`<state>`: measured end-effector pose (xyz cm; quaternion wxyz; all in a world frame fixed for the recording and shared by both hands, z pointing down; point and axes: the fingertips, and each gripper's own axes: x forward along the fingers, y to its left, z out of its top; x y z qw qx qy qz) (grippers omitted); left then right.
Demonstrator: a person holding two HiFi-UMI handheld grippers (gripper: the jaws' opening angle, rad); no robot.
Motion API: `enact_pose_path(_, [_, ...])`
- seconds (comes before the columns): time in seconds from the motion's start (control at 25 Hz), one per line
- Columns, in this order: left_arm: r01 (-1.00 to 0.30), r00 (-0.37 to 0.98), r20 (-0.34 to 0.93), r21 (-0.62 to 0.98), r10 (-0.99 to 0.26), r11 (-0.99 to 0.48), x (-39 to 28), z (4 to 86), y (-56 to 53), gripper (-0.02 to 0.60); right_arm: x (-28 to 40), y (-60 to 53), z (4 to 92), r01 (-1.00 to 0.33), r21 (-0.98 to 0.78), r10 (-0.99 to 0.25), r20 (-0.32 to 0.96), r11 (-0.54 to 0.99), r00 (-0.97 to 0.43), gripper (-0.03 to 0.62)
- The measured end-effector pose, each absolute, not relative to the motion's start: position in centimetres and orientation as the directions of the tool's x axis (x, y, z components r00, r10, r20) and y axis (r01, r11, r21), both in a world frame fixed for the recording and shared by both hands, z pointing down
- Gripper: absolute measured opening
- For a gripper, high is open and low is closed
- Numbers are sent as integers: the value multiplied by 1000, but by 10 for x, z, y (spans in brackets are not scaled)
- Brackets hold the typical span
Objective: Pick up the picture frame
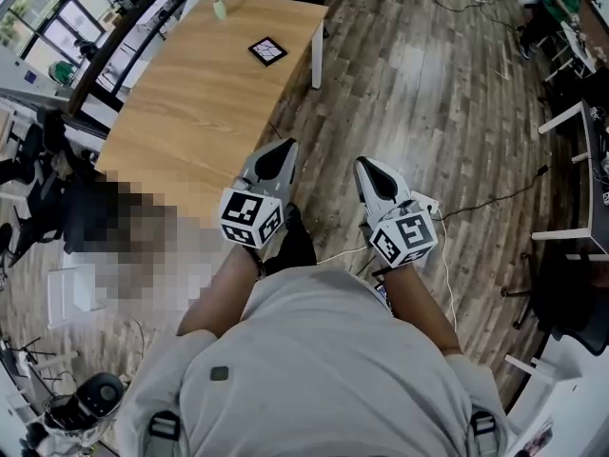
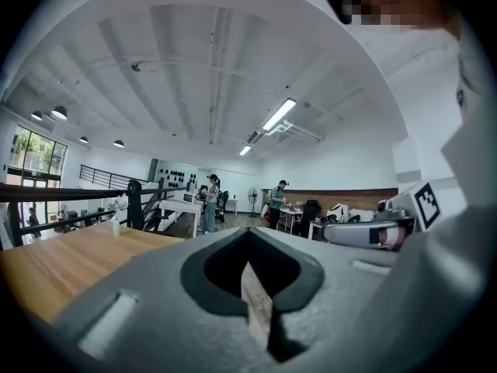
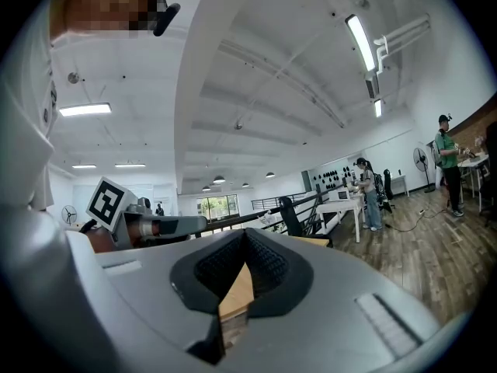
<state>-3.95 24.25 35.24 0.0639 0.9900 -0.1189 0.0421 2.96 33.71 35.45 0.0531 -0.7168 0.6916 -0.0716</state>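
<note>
The left tongs and the right tongs are held side by side in front of the person, both pointing forward and roughly level. Each pair is pressed together with nothing pinched. In the left and right gripper views the dark pads meet along a thin seam, and only a sliver of wood shows through it.

The picture frame lies flat on the desk, well ahead of both tongs and closer to the line of the left pair. It is dark-edged with a pale middle and sits near the desk's right-hand edge, apart from everything else. Neither pair of tongs touches it.

Further on, beyond the frame and a little to the left of the left tongs' line, a small pale bottle stands upright near the desk's far end. The left tongs hang over the near corner of the desk. The right tongs are over the plank floor, just to the right of the desk. A white power strip with its cable lies on the floor just beside the right tongs, on their right.

In the left gripper view the desk stretches away to the left of the shut tongs. Two people stand far off in the room ahead.
</note>
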Motion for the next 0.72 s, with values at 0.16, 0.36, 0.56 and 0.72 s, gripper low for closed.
enact_pose_path(0.16, [-232, 969, 113, 127, -218, -964, -12, 358, 190, 3, 57, 283, 358, -980, -191, -999, 33, -46, 40, 9])
enact_pose_path(0.36, [-206, 974, 122, 126, -191, -970, 18, 352, 123, 3, 80, 203, 348, -980, -194, -999, 29, -36, 30, 9])
enact_pose_path(0.56, [-193, 977, 115, 133, -179, -972, 27, 345, 48, 3, 79, 112, 337, -985, -175, -1000, 25, 10, -14, 9])
enact_pose_path(0.72, [-205, 975, 123, 155, -187, -966, 27, 351, -9, 3, 68, 52, 337, -986, -162, -998, 42, 48, -55, 9])
